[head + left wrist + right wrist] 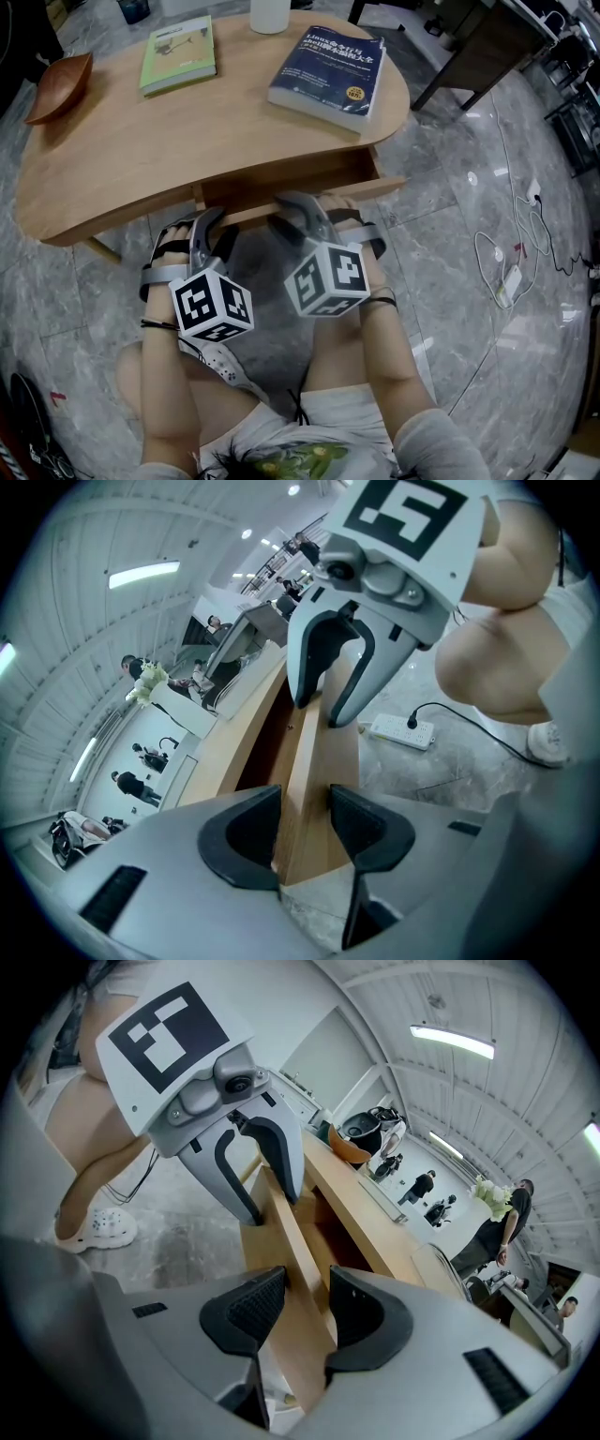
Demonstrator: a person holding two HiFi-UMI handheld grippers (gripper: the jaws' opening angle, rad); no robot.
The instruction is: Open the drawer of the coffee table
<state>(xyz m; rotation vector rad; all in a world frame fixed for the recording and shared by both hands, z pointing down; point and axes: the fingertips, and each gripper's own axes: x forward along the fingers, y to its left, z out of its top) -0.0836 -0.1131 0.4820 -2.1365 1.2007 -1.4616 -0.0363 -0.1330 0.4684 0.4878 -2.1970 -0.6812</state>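
Observation:
The wooden coffee table has a drawer under its near edge. The drawer front stands a little way out, with a dark gap behind it. My left gripper is shut on the drawer front near its left end, one pad on each face of the board. My right gripper is shut on the same board further right. Each gripper view shows the other gripper clamped on the board: the right gripper and the left gripper.
On the tabletop lie a blue book, a green book, a wooden bowl and a white cup. A power strip with cables lies on the marble floor at right. My knees are just below the grippers.

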